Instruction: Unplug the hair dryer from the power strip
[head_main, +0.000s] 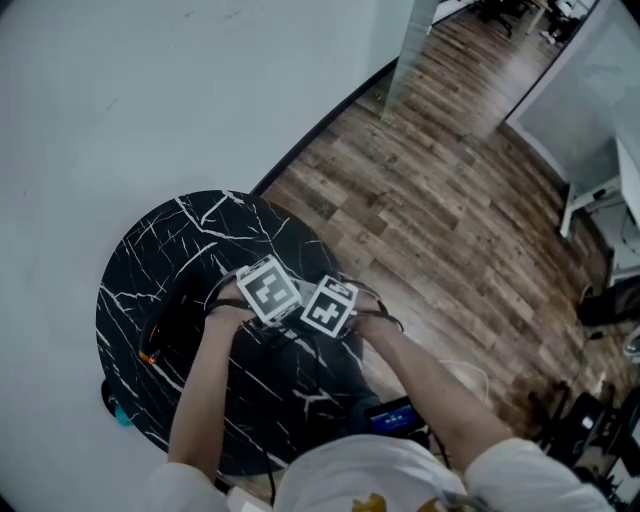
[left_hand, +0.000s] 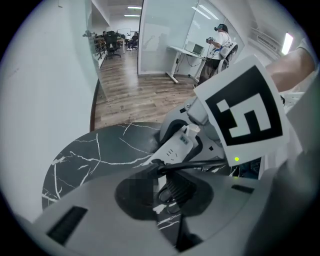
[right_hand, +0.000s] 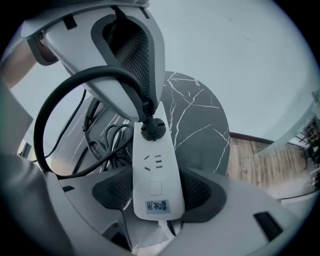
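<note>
On the round black marble table (head_main: 180, 250) my two grippers meet, their marker cubes side by side, left (head_main: 268, 290) and right (head_main: 328, 305). The white power strip (right_hand: 155, 175) lies lengthwise between the pads of my right gripper (right_hand: 157, 192), which is shut on its sides. A black round plug (right_hand: 152, 129) sits in the strip's far socket, and its black cord (right_hand: 55, 107) arcs away to the left. My left gripper (left_hand: 162, 187) comes down on the plug (left_hand: 145, 175) with its ribbed pads against it. A dark body with an orange spot (head_main: 150, 350), probably the hair dryer, lies at the table's left.
A loose coil of black cable (right_hand: 112, 137) lies on the table beside the strip. The table's edge is close on all sides, with wood floor (head_main: 450, 200) to the right and a white wall (head_main: 120, 90) behind. A person stands at a desk (left_hand: 220, 42) far off.
</note>
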